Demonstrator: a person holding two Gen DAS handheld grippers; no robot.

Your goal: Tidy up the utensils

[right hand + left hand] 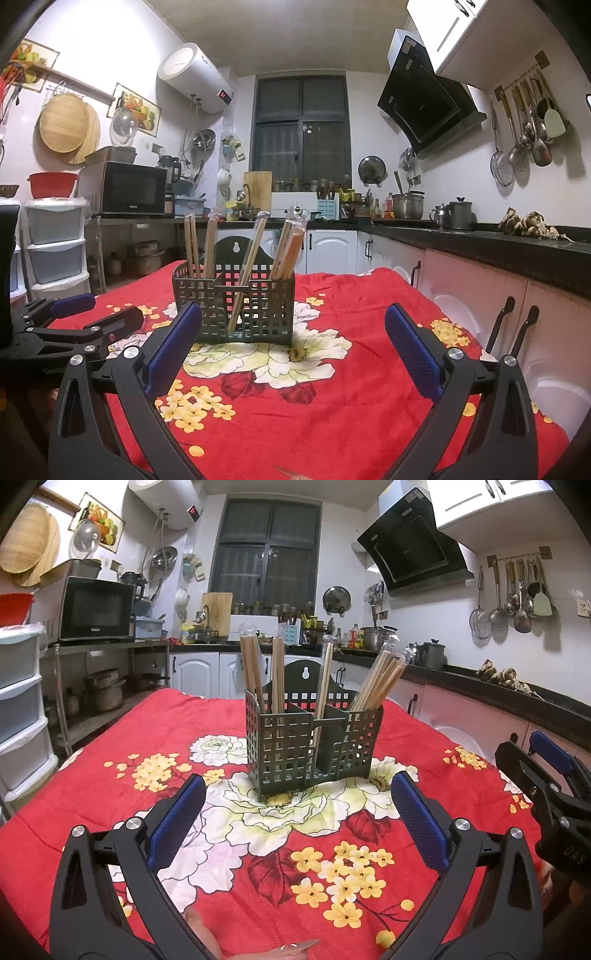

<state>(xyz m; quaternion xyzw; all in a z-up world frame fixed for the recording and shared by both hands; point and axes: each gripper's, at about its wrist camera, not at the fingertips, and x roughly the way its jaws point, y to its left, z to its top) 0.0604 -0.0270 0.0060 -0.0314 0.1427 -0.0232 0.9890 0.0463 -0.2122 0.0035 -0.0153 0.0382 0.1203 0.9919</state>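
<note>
A dark green slotted utensil holder [314, 749] stands upright on the red floral tablecloth [258, 849]. Its compartments hold several wrapped wooden chopsticks [380, 679] that lean outward. It also shows in the right wrist view [236, 306] with the chopsticks [284, 247]. My left gripper [297, 812] is open and empty, just short of the holder. My right gripper [291, 339] is open and empty, a little farther back and to the right of it. The right gripper shows at the right edge of the left wrist view [546, 775], and the left gripper at the left of the right wrist view [88, 317].
The table's cloth [332, 406] spreads around the holder. A black kitchen counter [480, 243] with pink and white cabinets runs along the right. White plastic drawers [22, 709] and a microwave [96, 609] stand on the left.
</note>
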